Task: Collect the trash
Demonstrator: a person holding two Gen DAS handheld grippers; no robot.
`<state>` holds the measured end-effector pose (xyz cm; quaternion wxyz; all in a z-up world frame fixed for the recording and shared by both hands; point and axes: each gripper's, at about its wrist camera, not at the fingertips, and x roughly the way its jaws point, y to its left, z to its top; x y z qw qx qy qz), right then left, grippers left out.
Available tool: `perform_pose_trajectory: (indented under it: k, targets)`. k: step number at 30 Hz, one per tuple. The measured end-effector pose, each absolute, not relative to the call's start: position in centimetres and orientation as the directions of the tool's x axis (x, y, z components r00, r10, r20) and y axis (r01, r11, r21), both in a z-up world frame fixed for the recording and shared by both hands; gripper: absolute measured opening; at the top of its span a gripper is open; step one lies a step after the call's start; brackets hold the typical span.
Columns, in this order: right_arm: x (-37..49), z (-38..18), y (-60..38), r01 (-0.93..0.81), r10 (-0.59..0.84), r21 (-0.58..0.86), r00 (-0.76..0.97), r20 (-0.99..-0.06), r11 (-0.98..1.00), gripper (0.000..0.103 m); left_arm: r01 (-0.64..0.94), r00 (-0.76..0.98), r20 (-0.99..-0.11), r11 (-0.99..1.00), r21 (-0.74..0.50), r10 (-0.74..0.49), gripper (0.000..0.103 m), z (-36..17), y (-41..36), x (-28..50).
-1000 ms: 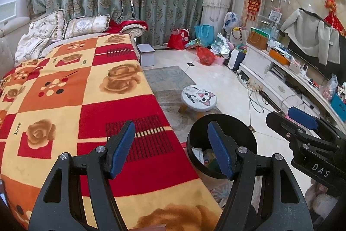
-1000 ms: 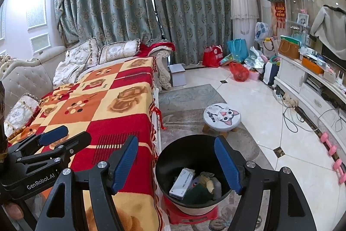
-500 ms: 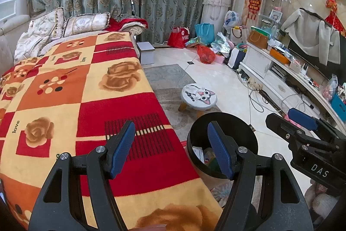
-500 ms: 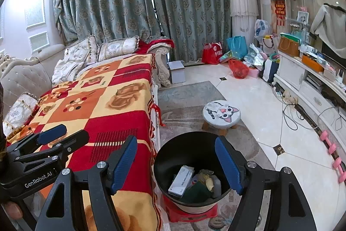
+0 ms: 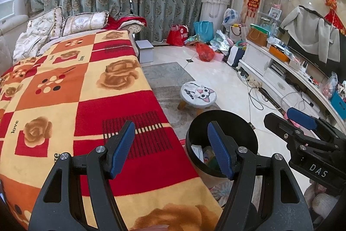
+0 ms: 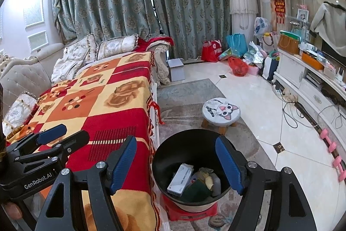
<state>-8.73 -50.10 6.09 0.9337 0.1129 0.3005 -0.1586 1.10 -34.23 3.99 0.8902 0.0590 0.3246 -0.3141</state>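
Both grippers hover side by side over the foot of the sofa, and almost nothing has shifted in the last second. The left gripper (image 5: 170, 149) holds its place above the checked blanket (image 5: 86, 90), jaws standing wide with nothing between them. The right gripper (image 6: 176, 163) has crept only a touch, its jaws also wide and empty, framing the black bin (image 6: 190, 168) just below.

And there is the trash: a white carton (image 6: 180, 178), crumpled yellowish paper (image 6: 206, 175), something dark green (image 6: 197, 188) and a pale bottle (image 6: 216, 183) all lie inside the bin, which sits on a red stool (image 6: 188, 210) hard against the blanket's edge. From the left view the same bin (image 5: 222, 135) shows partly behind the right-hand jaw, with scraps visible inside.

What does the small change tell us? The blanket looks bare of litter in both views, and neither gripper carries anything, so my read is that a drop has been made and the collecting is close to done, or a fresh target is being sought. The cat-face stool (image 6: 220, 112) and the rug (image 6: 186, 90) beyond show nothing obvious to pick. The bags near the curtain are too far off to judge.
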Motion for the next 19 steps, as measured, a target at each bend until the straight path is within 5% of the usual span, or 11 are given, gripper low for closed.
perform_pose_trajectory:
  k: [19]
  targets:
    - [-6.8,5.7,-48.5,0.336,-0.202,0.1,0.75,-0.63,0.937,0.074,0.57,0.53,-0.664,0.802,-0.181,-0.527,0.069,2.6,-32.1,3.0]
